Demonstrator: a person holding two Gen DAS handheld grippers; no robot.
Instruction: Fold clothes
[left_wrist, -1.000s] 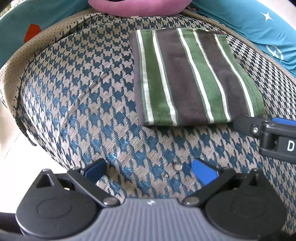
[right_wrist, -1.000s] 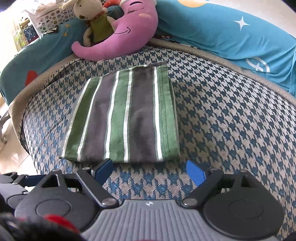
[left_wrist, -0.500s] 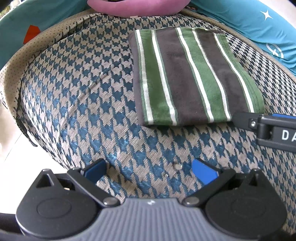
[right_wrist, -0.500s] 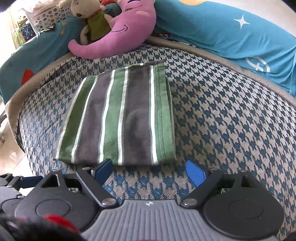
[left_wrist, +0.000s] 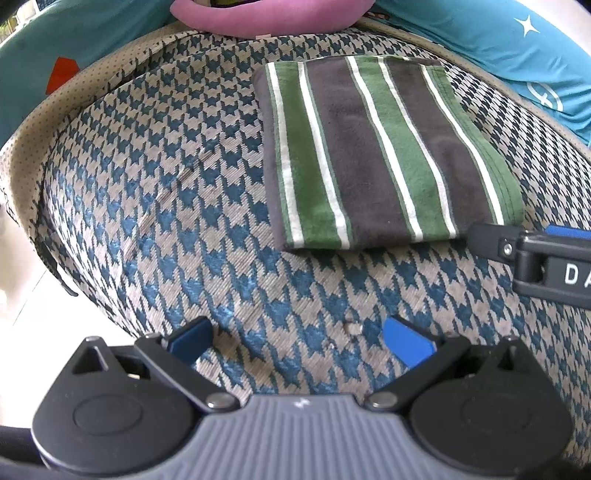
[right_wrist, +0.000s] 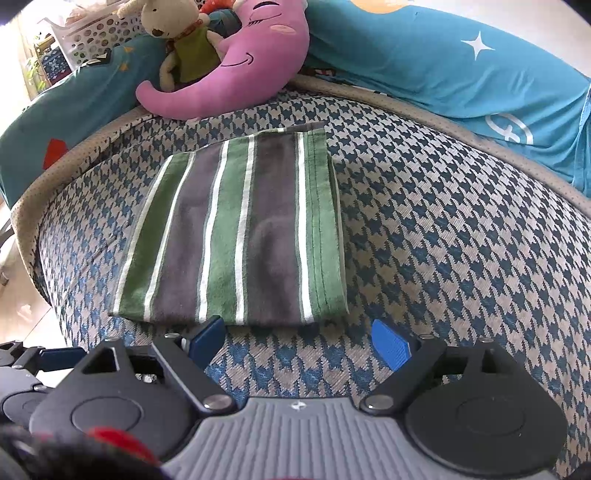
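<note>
striped cloth (right_wrist: 236, 236) folded, unmoved | left claw (left_wrist: 299, 341) agape | right claw (right_wrist: 297, 341) agape, backed off

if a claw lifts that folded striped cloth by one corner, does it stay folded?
Probably not. The striped cloth looks like soft, loose layers, so it would likely droop and unfold. It looks light. The woven cushion beneath may grip it, so pushing could bunch it.

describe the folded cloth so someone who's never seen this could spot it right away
Start at the blue-and-beige houndstooth cushion. In its middle, just below the pink moon plush, lies the folded striped cloth. It is the only flat rectangle there, banded in green, dark grey and thin white stripes.
</note>
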